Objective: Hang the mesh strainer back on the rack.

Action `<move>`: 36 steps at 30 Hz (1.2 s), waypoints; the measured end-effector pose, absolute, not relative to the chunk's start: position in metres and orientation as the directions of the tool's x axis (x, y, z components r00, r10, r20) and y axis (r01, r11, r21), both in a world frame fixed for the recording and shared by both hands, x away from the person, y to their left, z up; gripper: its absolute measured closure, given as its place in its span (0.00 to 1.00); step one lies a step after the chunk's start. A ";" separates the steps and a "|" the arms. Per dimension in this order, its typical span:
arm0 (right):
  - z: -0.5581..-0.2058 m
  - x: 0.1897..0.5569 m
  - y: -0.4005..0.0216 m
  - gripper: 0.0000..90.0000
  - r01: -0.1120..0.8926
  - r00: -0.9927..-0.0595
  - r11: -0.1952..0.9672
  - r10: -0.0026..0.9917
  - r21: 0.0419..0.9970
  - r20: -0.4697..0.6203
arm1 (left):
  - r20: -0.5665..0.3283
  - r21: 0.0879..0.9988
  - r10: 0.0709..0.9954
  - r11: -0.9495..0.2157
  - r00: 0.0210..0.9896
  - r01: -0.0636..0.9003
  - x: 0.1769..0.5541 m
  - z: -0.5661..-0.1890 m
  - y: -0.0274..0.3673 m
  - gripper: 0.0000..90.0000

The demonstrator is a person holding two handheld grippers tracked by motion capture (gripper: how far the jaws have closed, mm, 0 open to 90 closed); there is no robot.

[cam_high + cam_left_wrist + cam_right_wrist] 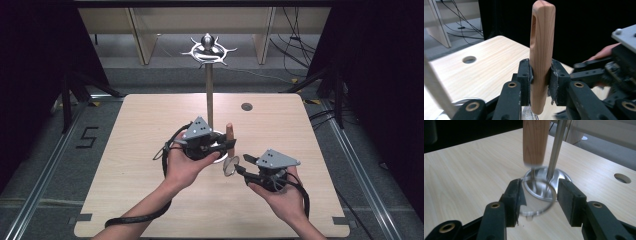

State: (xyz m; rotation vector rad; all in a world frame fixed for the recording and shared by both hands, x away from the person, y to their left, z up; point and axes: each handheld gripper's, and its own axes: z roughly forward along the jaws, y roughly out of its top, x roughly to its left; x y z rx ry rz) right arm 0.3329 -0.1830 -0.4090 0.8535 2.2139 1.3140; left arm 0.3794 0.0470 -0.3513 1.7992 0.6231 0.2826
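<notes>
A utensil with a wooden handle [229, 132] stands upright, and my left gripper [229, 145] is shut on that handle. In the left gripper view the wooden handle [541, 50] rises between the pads, with my left gripper [541, 75] clamped low on it. A thin wire runs down from the handle [535, 140] to a round metal ring head [537, 203]. My right gripper [539, 192] is open with its jaws on either side of the ring. The left pad is at the ring's rim and the right pad is slightly clear of it. Seen from above, the ring head [230, 166] hangs just off my right gripper [242, 165].
A metal stand with a thin pole [209, 95], hooked top [208, 49] and round base [564, 176] rises right behind the utensil. The wooden table [150, 150] has a cable hole [246, 106] at the far right. The other gripper [599, 75] is close by.
</notes>
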 end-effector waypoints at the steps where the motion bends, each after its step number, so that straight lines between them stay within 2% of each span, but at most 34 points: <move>1: -0.410 0.332 -0.185 0.60 0.287 -0.725 0.362 0.688 0.887 -0.045 | -0.110 0.941 0.544 -0.213 0.832 0.264 0.381 -0.349 0.051 0.80; 6: -0.413 0.326 -0.198 0.60 0.302 -0.720 0.351 0.693 0.886 -0.030 | -0.047 0.942 0.516 -0.261 0.855 0.209 0.387 -0.339 0.068 0.80; 16: -0.438 0.323 -0.234 0.60 0.394 -0.673 0.356 0.740 0.848 0.002 | -0.019 0.935 0.489 -0.299 0.872 0.189 0.393 -0.323 0.094 0.80; 22: -0.443 0.327 -0.238 0.60 0.404 -0.669 0.352 0.743 0.844 0.010 | -0.013 0.934 0.472 -0.309 0.882 0.179 0.397 -0.315 0.102 0.80; 24: -0.443 0.325 -0.236 0.60 0.442 -0.657 0.336 0.753 0.832 0.045 | -0.018 0.934 0.476 -0.306 0.879 0.185 0.399 -0.313 0.103 0.80; 30: -0.446 0.328 -0.237 0.61 0.418 -0.667 0.358 0.745 0.835 0.014 | 0.012 0.930 0.480 -0.328 0.877 0.167 0.402 -0.307 0.107 0.80; 36: -0.446 0.329 -0.240 0.61 0.440 -0.658 0.350 0.753 0.827 0.032 | 0.031 0.931 0.483 -0.332 0.875 0.150 0.406 -0.299 0.113 0.80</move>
